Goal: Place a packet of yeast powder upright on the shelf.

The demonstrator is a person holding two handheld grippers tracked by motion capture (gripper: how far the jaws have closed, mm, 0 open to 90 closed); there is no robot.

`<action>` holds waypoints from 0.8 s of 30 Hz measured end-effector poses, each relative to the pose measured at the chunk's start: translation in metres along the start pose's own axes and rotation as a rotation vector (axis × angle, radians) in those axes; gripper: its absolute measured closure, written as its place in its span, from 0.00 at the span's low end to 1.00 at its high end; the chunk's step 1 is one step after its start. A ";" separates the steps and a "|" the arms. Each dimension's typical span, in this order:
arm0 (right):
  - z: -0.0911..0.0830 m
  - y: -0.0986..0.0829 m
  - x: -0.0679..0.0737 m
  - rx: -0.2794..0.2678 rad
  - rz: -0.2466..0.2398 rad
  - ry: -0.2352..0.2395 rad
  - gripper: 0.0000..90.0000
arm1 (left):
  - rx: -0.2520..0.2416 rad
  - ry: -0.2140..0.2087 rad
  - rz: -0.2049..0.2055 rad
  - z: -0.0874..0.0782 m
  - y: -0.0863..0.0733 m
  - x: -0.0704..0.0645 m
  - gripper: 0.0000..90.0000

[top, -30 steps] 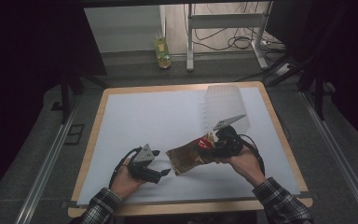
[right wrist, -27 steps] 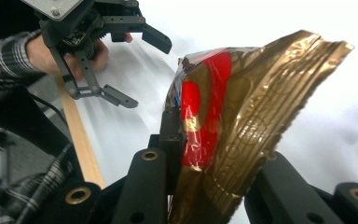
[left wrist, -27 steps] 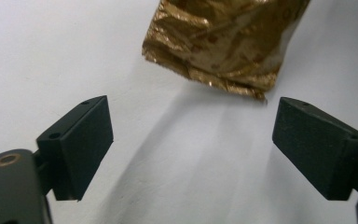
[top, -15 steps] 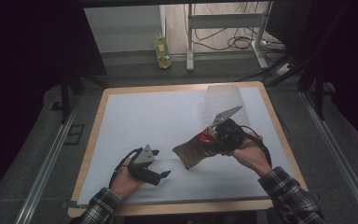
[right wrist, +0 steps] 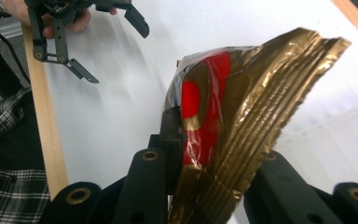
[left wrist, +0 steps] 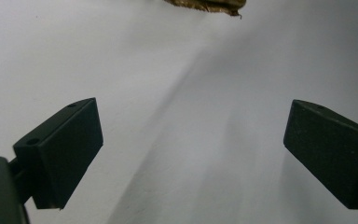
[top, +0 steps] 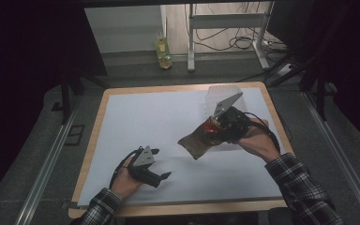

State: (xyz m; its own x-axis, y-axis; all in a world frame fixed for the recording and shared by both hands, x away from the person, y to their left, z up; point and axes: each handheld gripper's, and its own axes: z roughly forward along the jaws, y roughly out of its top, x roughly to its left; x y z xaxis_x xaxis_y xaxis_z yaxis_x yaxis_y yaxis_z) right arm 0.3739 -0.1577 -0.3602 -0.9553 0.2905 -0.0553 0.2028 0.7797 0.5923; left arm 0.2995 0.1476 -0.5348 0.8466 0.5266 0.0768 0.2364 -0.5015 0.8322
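While left fingers (left wrist: 191,154) spread, right fingers (right wrist: 205,186) pinching the gold wrapper (right wrist: 242,116).

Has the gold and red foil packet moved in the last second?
Yes. The crinkled gold and red foil packet, clamped in the right tongs, has shifted toward the table's right wooden edge and slightly away from the near edge.

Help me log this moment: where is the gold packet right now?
In the high view the gold packet hangs clamped in the right gripper above the table's right half, ahead and right of the left gripper.
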 end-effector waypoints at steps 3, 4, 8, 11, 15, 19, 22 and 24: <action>-0.004 0.004 -0.005 0.000 -0.018 -0.004 0.83 | -0.014 -0.005 -0.006 -0.001 0.000 0.001 0.05; -0.007 0.007 -0.008 -0.001 -0.029 -0.008 0.83 | -0.017 -0.005 -0.008 -0.002 0.000 0.001 0.04; -0.012 0.012 -0.013 -0.009 -0.042 -0.015 0.83 | -0.009 0.000 0.007 -0.002 0.000 0.001 0.04; -0.018 0.018 -0.018 -0.013 -0.059 -0.023 0.83 | -0.007 -0.001 0.012 -0.001 0.000 0.001 0.05; -0.025 0.024 -0.027 -0.005 -0.070 -0.036 0.83 | -0.005 -0.003 0.017 -0.001 0.000 0.001 0.05; -0.031 0.027 -0.038 -0.009 -0.069 -0.049 0.83 | -0.009 -0.004 0.014 -0.002 0.000 0.001 0.05; -0.035 0.026 -0.045 -0.006 -0.073 -0.065 0.83 | -0.012 -0.011 0.009 -0.001 -0.001 0.001 0.05; -0.038 0.026 -0.050 -0.004 -0.071 -0.076 0.83 | -0.015 -0.013 0.009 -0.001 -0.001 0.001 0.05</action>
State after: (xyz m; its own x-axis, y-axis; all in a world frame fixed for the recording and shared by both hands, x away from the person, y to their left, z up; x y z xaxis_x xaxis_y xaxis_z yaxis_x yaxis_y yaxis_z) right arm 0.4188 -0.1735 -0.3114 -0.9482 0.2759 -0.1576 0.1344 0.7976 0.5881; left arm 0.3000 0.1494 -0.5348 0.8545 0.5136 0.0771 0.2223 -0.4958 0.8395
